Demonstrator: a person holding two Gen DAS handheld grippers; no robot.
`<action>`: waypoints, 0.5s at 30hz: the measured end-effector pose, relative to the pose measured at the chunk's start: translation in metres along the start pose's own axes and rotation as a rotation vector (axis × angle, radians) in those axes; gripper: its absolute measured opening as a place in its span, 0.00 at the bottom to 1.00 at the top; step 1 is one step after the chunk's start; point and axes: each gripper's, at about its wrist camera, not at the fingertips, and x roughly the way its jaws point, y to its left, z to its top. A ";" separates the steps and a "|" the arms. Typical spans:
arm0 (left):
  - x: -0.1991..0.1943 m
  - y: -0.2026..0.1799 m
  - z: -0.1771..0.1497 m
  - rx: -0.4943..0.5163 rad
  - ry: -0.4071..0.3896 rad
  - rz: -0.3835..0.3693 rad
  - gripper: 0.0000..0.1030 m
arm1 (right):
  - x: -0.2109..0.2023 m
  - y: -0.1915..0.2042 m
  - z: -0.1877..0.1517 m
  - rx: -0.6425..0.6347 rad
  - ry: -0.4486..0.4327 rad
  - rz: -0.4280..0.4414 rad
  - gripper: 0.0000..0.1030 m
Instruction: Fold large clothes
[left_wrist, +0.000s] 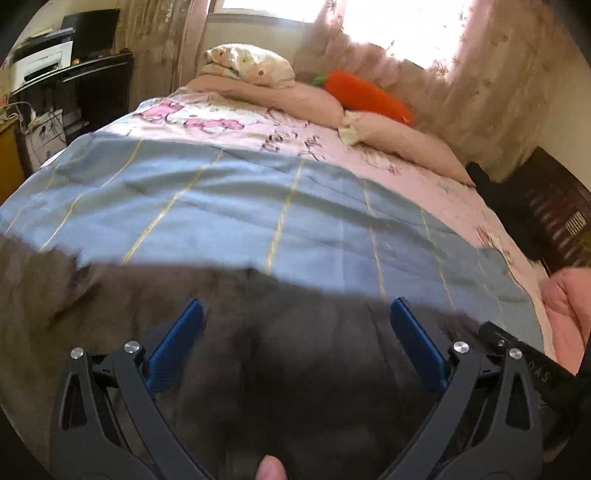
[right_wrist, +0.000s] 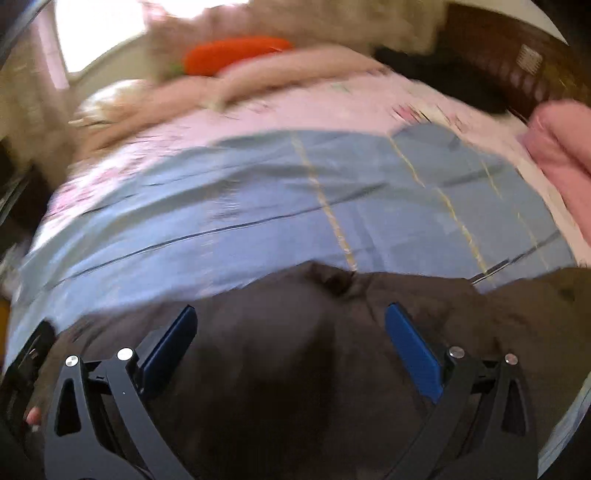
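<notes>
A large dark brown garment (left_wrist: 295, 332) lies on the near part of the bed, on a blue sheet with yellow stripes (left_wrist: 229, 199). My left gripper (left_wrist: 295, 306) is open, its blue pads (left_wrist: 192, 317) spread wide just above the garment, holding nothing. In the right wrist view the same garment (right_wrist: 295, 332) fills the lower frame, wrinkled at its far edge. My right gripper (right_wrist: 291, 314) is open over it, pads (right_wrist: 402, 325) wide apart and empty. The right gripper's body (left_wrist: 517, 354) shows at the right of the left view.
The blue sheet (right_wrist: 258, 192) lies over a pink patterned bedspread (left_wrist: 295, 125). Pillows (left_wrist: 251, 66) and an orange carrot plush (left_wrist: 365, 94) sit at the head. A pink folded cloth (left_wrist: 565, 306) lies at the right edge. Dark furniture (left_wrist: 74, 74) stands left; a dark headboard (left_wrist: 554, 214) stands right.
</notes>
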 end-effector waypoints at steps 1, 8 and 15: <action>-0.004 0.000 -0.015 0.007 0.033 0.010 0.98 | -0.004 0.003 -0.016 -0.048 0.018 -0.022 0.99; -0.055 0.043 -0.049 -0.079 0.024 0.105 0.98 | 0.002 0.014 -0.085 -0.132 0.124 -0.123 0.99; -0.110 0.222 -0.004 -0.289 0.027 0.259 0.98 | -0.017 0.069 -0.055 -0.132 0.077 -0.063 0.99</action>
